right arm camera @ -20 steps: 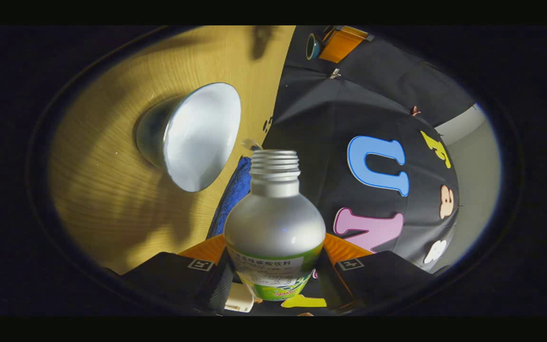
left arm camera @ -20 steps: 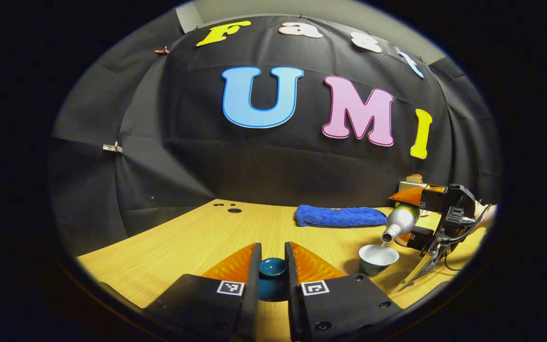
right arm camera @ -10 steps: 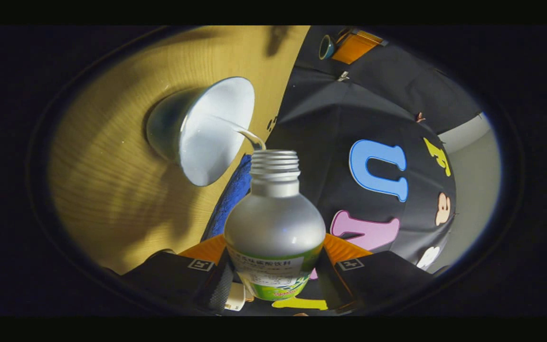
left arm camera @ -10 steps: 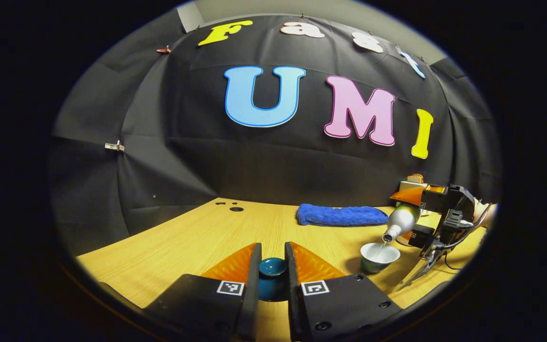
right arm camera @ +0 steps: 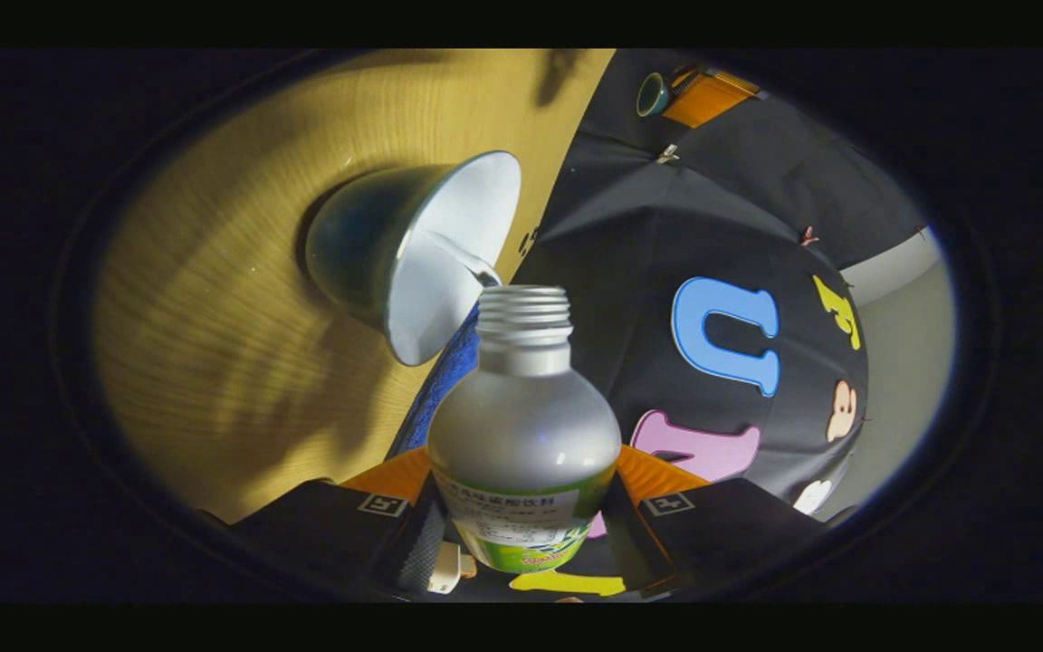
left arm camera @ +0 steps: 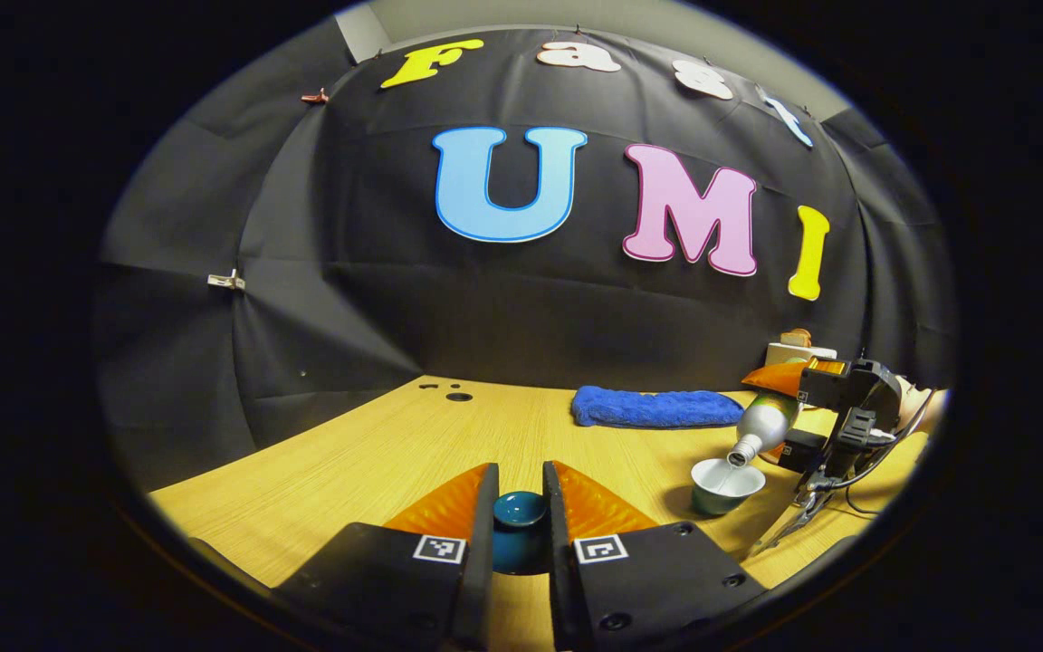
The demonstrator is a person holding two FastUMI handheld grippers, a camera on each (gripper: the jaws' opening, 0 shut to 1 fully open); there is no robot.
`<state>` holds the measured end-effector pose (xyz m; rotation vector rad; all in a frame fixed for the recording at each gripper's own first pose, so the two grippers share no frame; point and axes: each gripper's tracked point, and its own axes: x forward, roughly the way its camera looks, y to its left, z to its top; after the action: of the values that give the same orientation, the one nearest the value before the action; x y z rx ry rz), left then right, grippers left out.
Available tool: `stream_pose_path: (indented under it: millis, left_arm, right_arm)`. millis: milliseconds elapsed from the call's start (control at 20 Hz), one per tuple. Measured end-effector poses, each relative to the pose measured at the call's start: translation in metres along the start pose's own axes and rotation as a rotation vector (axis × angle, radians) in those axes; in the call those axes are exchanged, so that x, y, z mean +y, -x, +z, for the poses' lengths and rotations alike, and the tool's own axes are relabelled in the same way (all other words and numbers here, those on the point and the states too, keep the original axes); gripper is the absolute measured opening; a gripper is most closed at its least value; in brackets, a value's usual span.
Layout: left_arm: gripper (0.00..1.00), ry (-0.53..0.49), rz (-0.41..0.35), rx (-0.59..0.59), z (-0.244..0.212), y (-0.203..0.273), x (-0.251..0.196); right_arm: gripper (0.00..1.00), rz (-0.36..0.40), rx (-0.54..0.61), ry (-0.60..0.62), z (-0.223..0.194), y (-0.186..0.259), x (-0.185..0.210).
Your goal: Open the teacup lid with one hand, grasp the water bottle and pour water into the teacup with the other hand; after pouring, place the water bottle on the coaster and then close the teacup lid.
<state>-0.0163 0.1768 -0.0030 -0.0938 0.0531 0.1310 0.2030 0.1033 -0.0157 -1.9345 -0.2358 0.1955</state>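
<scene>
Left claw: both orange fingers pressed against the dark teal teacup lid, one on each side. Lid is held above the wooden tabletop, near its front edge; its shallow round top faces up.

Right claw: clamped on the water bottle, fingers on either side of the labelled lower body. In the left gripper view the same claw sits toward the right side of the tabletop, holding the bottle tilted with its mouth pointing down and toward the teacup. The cap is off and the threaded neck is bare.

A thin stream of water runs from the bottle mouth into the teacup. The cup stands upright on the tabletop near the right front, lid off, white interior exposed, dark teal outside. The bottle mouth is just above the cup rim; whether they touch cannot be told.

Blue towel lies rolled along the back of the tabletop, near the wall, well behind the cup. In the right gripper view a strip of it shows behind the bottle neck.

A small light-coloured box with something on top stands at the back right corner, behind the right claw; details too small to make out.

The left claw with the lid also appears far off in the right gripper view.
</scene>
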Motion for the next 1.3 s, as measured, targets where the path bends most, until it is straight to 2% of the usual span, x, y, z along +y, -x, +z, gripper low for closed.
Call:
stream_pose_path:
  millis: [300,350,400,850,1300]
  left_arm:
    - [0.3,0.021,0.002,0.023,-0.005,0.0,-0.003]
    - [0.3,0.025,-0.001,0.022,-0.004,0.001,-0.004]
    - [0.31,0.028,-0.002,0.02,-0.004,0.001,-0.004]
    - [0.29,0.022,-0.016,0.011,0.001,0.0,-0.007]
    - [0.3,0.006,-0.008,-0.007,0.009,0.007,-0.01]
  right_arm:
    - [0.78,-0.021,-0.035,0.006,0.012,-0.001,-0.008]
    - [0.75,-0.023,-0.039,0.01,0.011,-0.002,-0.009]
    - [0.78,-0.023,-0.04,0.011,0.01,-0.002,-0.01]
    - [0.78,-0.035,-0.012,0.04,-0.007,-0.001,-0.014]
    - [0.78,-0.062,-0.034,0.058,0.0,0.0,-0.024]
